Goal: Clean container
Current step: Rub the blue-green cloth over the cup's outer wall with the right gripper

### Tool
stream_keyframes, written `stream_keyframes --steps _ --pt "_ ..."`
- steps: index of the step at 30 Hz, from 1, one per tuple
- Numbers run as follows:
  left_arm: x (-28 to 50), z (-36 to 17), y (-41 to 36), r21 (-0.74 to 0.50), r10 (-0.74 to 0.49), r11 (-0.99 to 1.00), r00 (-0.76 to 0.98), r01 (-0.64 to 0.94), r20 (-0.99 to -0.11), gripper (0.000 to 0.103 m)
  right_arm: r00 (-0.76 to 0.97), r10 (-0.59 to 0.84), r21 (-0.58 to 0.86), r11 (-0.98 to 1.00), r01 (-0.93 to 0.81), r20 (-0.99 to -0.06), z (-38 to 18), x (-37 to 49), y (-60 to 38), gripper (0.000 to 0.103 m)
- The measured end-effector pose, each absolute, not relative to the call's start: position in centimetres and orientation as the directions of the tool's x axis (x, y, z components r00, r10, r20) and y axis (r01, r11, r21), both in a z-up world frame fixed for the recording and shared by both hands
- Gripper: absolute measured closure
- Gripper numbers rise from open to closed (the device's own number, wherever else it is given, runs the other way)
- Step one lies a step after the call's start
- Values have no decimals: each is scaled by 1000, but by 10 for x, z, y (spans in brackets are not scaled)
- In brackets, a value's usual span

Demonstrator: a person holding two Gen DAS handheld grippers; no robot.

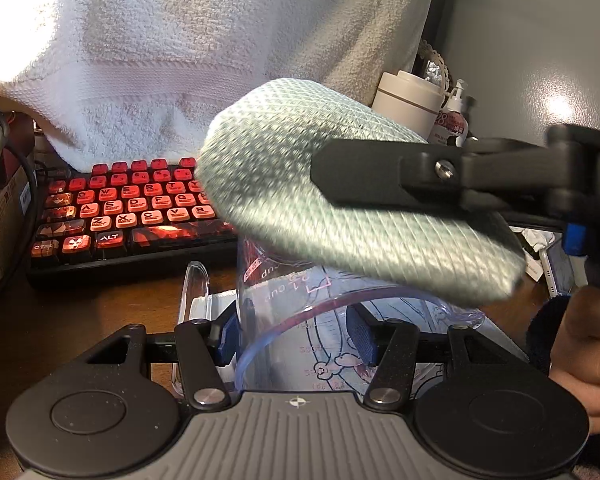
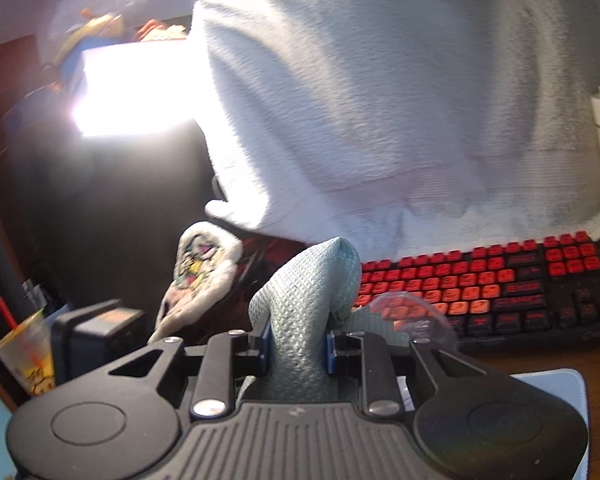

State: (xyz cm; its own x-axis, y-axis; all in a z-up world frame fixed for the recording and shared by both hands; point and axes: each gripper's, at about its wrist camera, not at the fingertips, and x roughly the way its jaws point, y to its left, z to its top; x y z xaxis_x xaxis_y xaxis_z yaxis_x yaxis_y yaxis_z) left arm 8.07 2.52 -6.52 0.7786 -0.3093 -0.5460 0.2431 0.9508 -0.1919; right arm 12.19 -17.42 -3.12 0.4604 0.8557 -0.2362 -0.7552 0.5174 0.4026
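Left tongs (image 1: 296, 338) clamped on clear plastic measuring cup (image 1: 300, 312); right tongs (image 2: 298, 346) pinching grey-green waffle-weave cloth (image 2: 300, 312). Could tip cup if shoved hard.

Dim, warm room. Blown-out white glare from a bright box (image 2: 136, 88) upper left in right view; glowing red keyboard (image 1: 132, 208). Motion blur on cloth (image 1: 340, 184); fisheye bending and dark corners at edges.
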Motion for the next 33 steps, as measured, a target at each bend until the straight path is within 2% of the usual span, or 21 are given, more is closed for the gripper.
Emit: stream_keyframes --steps 5,6,12,16,26,33 --pt "81 -65 25 -193 -310 951 779 243 -546 48 474 848 414 529 -741 -235 -32 124 -177 80" --pt "81 -65 25 -193 -310 951 779 243 -546 48 468 852 414 523 -745 -234 -32 123 -177 78" --pt "79 -65 26 -197 -312 950 779 243 -545 48 344 911 393 410 -823 -228 -32 113 -171 77" --pt "78 -64 24 -192 -309 951 779 243 -546 48 384 893 363 447 -818 -235 -31 110 -169 80" --pt "80 -65 26 -192 -309 951 779 243 -546 48 498 834 419 550 -722 -237 -32 127 -178 81" --pt "78 -65 26 -193 -309 951 779 242 -545 48 443 867 439 498 -748 -228 -33 125 -178 77"
